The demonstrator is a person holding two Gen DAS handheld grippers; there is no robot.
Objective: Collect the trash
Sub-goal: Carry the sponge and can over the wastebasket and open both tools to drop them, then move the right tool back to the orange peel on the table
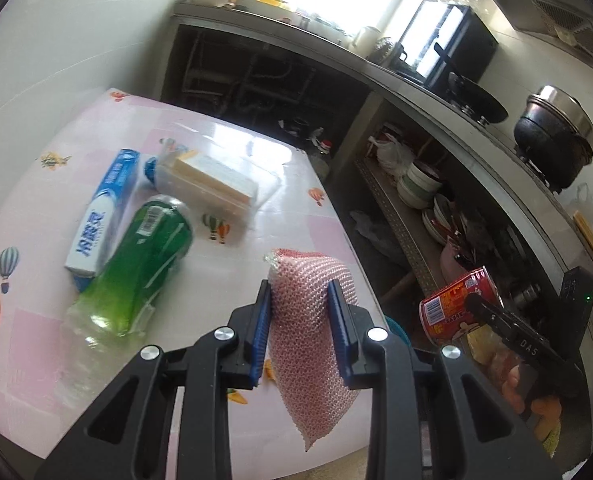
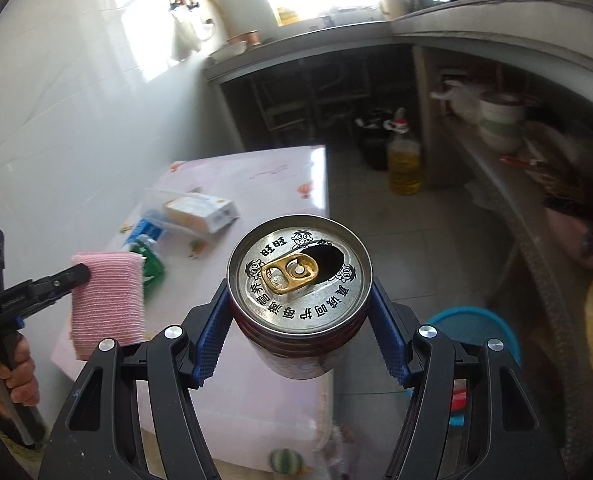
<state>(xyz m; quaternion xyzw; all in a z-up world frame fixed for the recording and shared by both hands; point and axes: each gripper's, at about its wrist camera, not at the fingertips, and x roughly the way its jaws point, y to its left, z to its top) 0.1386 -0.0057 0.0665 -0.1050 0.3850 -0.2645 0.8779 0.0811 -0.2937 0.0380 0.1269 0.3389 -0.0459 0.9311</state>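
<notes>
My left gripper (image 1: 301, 312) is shut on a pink mesh scouring sponge (image 1: 310, 344), held in the air over the table's front right corner. The same sponge (image 2: 106, 302) shows at the left of the right wrist view, with the left gripper (image 2: 81, 273) and a hand behind it. My right gripper (image 2: 300, 316) is shut on an opened red drink can (image 2: 299, 276), its silver top and gold tab facing the camera, held beyond the table's edge. That can (image 1: 458, 306) appears at the right of the left wrist view. A blue bin (image 2: 472, 330) stands on the floor below.
On the pink balloon-patterned table (image 1: 256, 168) lie a green plastic bottle (image 1: 144, 264), a blue-and-white toothpaste box (image 1: 102, 216) and a clear case holding a pale box (image 1: 208, 180). Shelves with bowls (image 1: 418, 184) and a counter with a pot (image 1: 554, 136) run along the right. An oil bottle (image 2: 404, 160) stands on the floor.
</notes>
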